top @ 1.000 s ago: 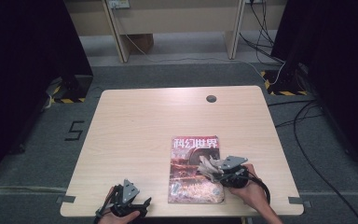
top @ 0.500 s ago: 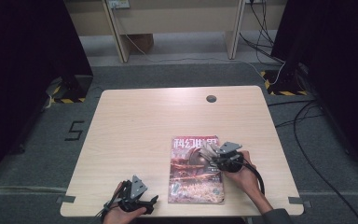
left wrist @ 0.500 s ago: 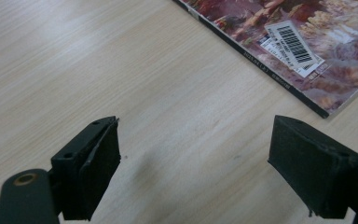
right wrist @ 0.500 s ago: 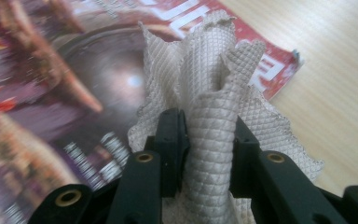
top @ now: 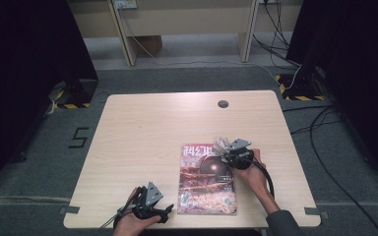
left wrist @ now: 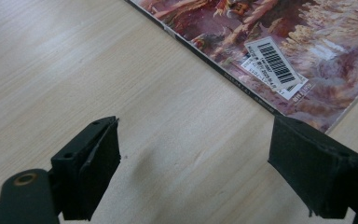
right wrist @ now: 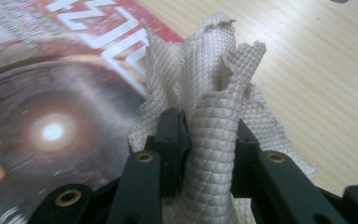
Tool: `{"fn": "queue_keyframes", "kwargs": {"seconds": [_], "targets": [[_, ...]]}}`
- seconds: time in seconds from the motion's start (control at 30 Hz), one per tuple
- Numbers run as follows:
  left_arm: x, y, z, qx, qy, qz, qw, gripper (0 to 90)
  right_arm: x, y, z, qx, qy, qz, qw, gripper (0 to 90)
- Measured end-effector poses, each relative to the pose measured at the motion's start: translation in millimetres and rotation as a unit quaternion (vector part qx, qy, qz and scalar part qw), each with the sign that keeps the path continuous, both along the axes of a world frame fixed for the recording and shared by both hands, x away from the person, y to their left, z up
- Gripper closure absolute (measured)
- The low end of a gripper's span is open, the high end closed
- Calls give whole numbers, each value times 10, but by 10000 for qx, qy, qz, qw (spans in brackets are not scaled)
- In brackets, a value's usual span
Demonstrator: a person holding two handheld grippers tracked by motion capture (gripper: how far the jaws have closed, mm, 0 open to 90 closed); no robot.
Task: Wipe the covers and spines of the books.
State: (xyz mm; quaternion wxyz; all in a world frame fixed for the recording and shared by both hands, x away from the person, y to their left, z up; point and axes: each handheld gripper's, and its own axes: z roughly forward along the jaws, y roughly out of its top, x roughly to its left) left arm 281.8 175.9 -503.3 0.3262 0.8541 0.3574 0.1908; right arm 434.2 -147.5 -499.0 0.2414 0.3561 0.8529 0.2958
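- Right tool (top: 225, 149): jaws clamped on a bunched white cloth (right wrist: 209, 107); the cloth rises between the pads (right wrist: 173, 140) with folds spilling to either side; grip is narrow but not fully closed, the wad filling the gap.
- Cloth position: at the magazine's (top: 206, 179) top right corner, over the red title band and the adjoining bare wood; in the high view it sits just ahead of the right hand (top: 250, 169).
- Magazine: flat on the tabletop (top: 152, 128), near the front edge and right of centre; cover up, barcode label (left wrist: 272, 63) at its lower left corner.
- Left tool (top: 163, 212): jaws wide apart, nothing between them; low over bare wood at the front edge, just beside the magazine's lower left corner but not touching it.
- Left hand (top: 130, 223): at the tabletop's near edge, well apart from the right hand.
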Motion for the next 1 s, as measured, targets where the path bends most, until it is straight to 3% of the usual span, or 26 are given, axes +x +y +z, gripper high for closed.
{"fn": "queue_keyframes", "kwargs": {"seconds": [0.27,0.43,0.57,0.73,0.83,0.9,1.0], "targets": [[4,-29,-3,-4,4,-57,10000,155,207,-22,-25,190,-51,-257,9995,712],[7,-22,-4,-15,-1,-37,10000,155,190,12,-24,86,-104,-246,9996,730],[7,-22,-1,-9,3,-59,10000,155,111,25,-9,190,82,-76,9998,730],[5,-28,-2,9,-3,-57,10000,156,-109,128,12,262,325,425,9982,730],[6,-25,4,22,-1,-54,10000,156,-217,216,23,119,334,692,9970,731],[5,-27,3,21,-1,-59,10000,156,-214,230,30,50,315,730,9968,723],[3,-29,0,4,-7,-73,10000,155,-148,184,11,199,278,600,9976,720]]}}
